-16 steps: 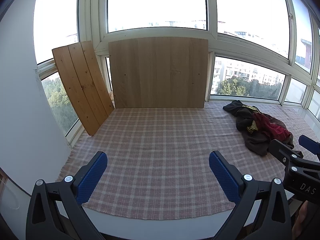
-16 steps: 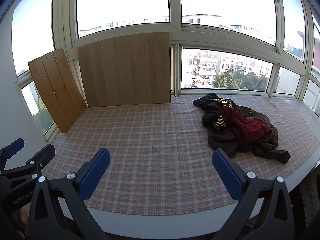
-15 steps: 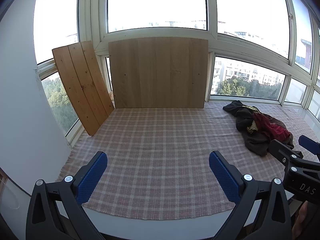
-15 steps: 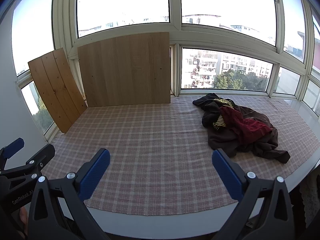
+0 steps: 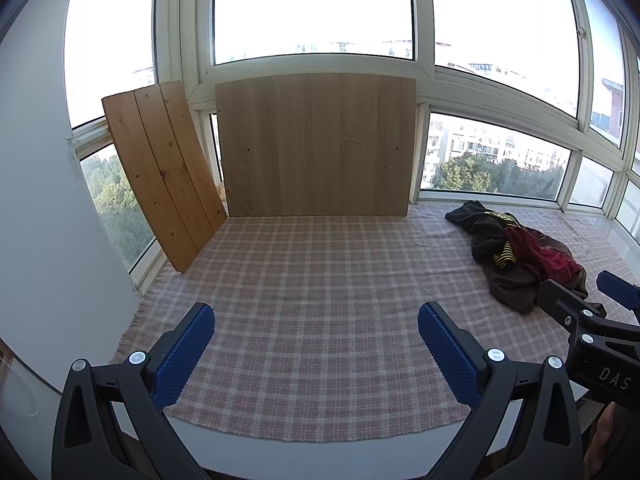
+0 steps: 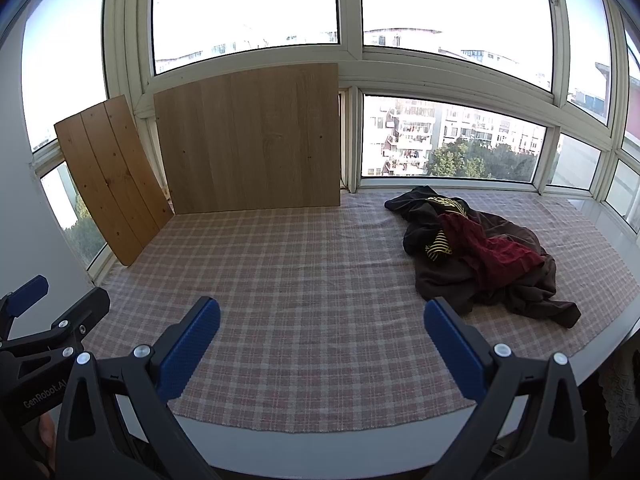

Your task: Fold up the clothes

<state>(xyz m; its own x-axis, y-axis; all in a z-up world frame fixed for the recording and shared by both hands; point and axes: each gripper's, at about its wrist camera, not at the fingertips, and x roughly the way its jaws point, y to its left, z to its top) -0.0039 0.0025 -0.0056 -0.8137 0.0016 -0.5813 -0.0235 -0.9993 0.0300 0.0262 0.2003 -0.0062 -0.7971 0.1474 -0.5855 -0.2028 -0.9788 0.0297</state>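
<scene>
A big checked cloth [image 6: 320, 280] in pink and grey covers a white ledge [image 6: 360, 444] by the windows [image 6: 248, 4], and everything else sits on or around this cloth. The pile of clothes [image 6: 480, 256] lies crumpled on the right side of the cloth, toward the back. It is mostly dark brown, with a dark red piece on top and a bit with yellow and black stripes. At the back edge of the cloth a wide wooden board [image 6: 252, 140] stands up against the window frame. At the back left corner of the cloth a second board made of three planks [image 6: 112, 180] leans at a slant. The left gripper [image 5: 316, 344] hangs over the front edge of the cloth, on its left half. Its two blue fingers [image 5: 184, 356] are spread wide apart with nothing between them. The right gripper [image 6: 320, 344] hangs over the front edge of the cloth too, more to the right. Its blue fingers [image 6: 452, 352] are also wide apart and hold nothing. The clothes pile is past the right gripper's right finger and not touching it. Neither gripper touches the cloth.
</scene>
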